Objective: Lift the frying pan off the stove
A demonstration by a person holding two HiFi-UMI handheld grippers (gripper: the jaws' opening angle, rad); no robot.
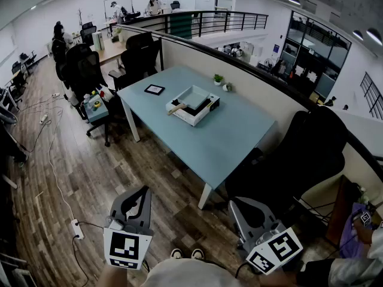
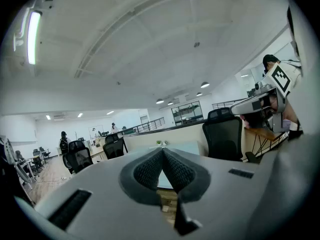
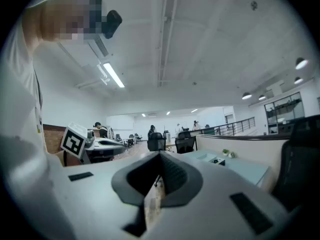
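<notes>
Low at the near edge of the head view, my left hand-held gripper [image 1: 144, 191] and my right hand-held gripper [image 1: 234, 203] hang over the wooden floor [image 1: 90, 172], side by side and well apart from the table [image 1: 227, 142]. Both are closed and empty. In the left gripper view the ribbed pads [image 2: 147, 171] meet at their tips with nothing between them, and the right gripper view shows its pads [image 3: 175, 171] pressed together the same way. The frying pan [image 1: 191, 98] sits on the white stove [image 1: 194, 119] near the middle of the pale blue table, its wooden handle sticking out over the stove's left edge. A small dark picture frame [image 1: 154, 89] lies just left of the stove, a little potted plant [image 1: 218, 78] stands behind it, and a black office chair [image 1: 311, 154] is at the table's right end.
</notes>
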